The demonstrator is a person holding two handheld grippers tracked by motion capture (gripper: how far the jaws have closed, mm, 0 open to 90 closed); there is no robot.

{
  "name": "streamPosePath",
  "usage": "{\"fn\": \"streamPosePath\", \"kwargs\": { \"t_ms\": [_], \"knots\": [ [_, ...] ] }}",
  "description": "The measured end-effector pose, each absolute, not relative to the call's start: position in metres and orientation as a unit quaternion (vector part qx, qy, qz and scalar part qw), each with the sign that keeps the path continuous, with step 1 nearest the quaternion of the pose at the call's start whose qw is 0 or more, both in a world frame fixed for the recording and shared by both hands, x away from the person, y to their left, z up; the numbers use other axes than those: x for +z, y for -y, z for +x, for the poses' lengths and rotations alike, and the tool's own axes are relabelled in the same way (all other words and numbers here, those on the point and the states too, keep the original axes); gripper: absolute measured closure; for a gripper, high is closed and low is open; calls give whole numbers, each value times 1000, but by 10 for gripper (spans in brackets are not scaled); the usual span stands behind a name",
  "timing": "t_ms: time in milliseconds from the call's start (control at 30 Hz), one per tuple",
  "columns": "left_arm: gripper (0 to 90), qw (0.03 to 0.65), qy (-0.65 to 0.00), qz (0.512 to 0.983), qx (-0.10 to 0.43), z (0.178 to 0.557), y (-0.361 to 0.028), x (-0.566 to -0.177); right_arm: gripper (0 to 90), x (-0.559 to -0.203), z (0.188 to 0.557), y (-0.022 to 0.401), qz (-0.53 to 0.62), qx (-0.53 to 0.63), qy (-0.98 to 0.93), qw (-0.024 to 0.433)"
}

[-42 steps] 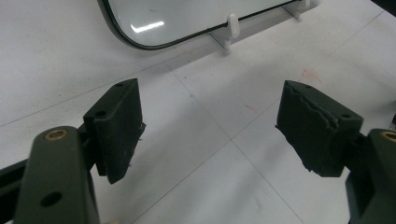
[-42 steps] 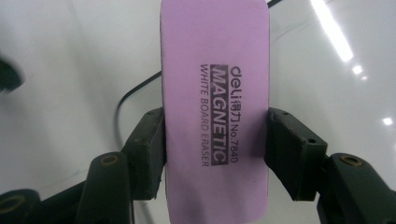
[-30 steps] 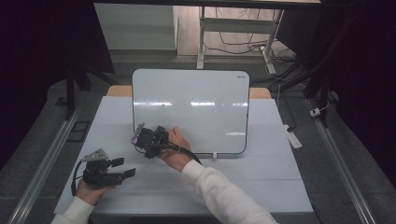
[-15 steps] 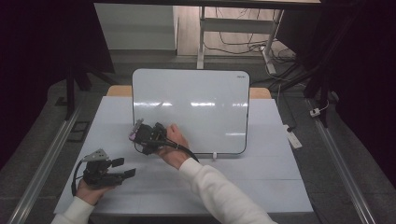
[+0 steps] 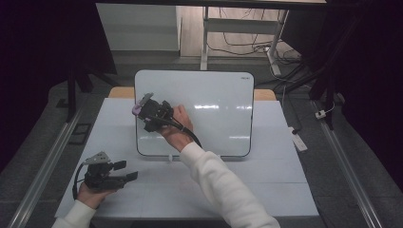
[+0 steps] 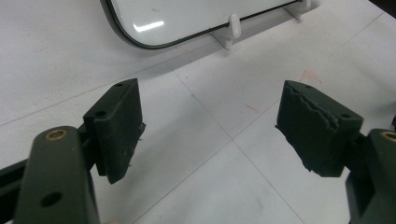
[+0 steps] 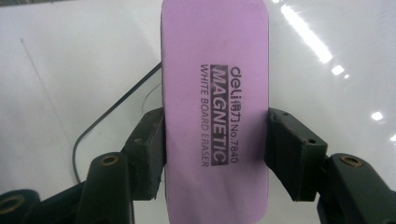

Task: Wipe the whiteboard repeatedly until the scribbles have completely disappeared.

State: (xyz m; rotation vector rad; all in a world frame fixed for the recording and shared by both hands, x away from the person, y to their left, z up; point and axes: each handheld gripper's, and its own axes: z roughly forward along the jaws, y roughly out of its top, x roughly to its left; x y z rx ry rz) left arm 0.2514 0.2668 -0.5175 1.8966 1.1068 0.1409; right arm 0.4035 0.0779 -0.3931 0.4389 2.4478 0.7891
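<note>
The right hand-held gripper (image 5: 142, 108) has climbed since the earlier frames: it was low, near the bottom left corner of the whiteboard (image 5: 214, 95), and now sits higher against the board's left part. Its jaws are clamped on the long sides of a purple whiteboard eraser (image 7: 215, 107), which stands lengthwise between them, its printed back facing the camera and its top end past the pads (image 7: 148, 154). The board's white face lies directly behind the eraser. In the high view the eraser (image 5: 138, 110) shows as a purple spot at the gripper's tip.

The left hand-held gripper (image 5: 124, 171) has not shifted; it rests low on the white surface (image 5: 266, 185), jaws apart with nothing between them, the board's foot (image 6: 232, 29) ahead of it.
</note>
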Motion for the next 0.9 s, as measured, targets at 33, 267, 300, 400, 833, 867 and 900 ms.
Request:
{"fn": "streamPosePath", "kwargs": {
  "t_ms": [33,267,300,400,833,867,900],
  "knots": [
    [237,453,-448,768,58,251,-267,-518,405,-392,405,-78,163,293,-904,264],
    [237,454,-448,768,57,251,-266,-518,404,-384,411,-76,173,304,-898,268],
    [237,454,-448,768,57,251,-266,-518,404,-383,412,-77,173,306,-897,268],
    [237,453,-447,769,58,251,-266,-518,404,-382,413,-77,173,307,-896,271],
    [237,452,-448,770,57,252,-266,-518,405,-412,388,-89,124,276,-916,263],
    [237,452,-447,770,57,252,-266,-518,405,-416,386,-89,120,277,-918,259],
    [237,451,-447,770,57,251,-266,-518,405,-419,384,-89,117,275,-919,256]
  ]
}}
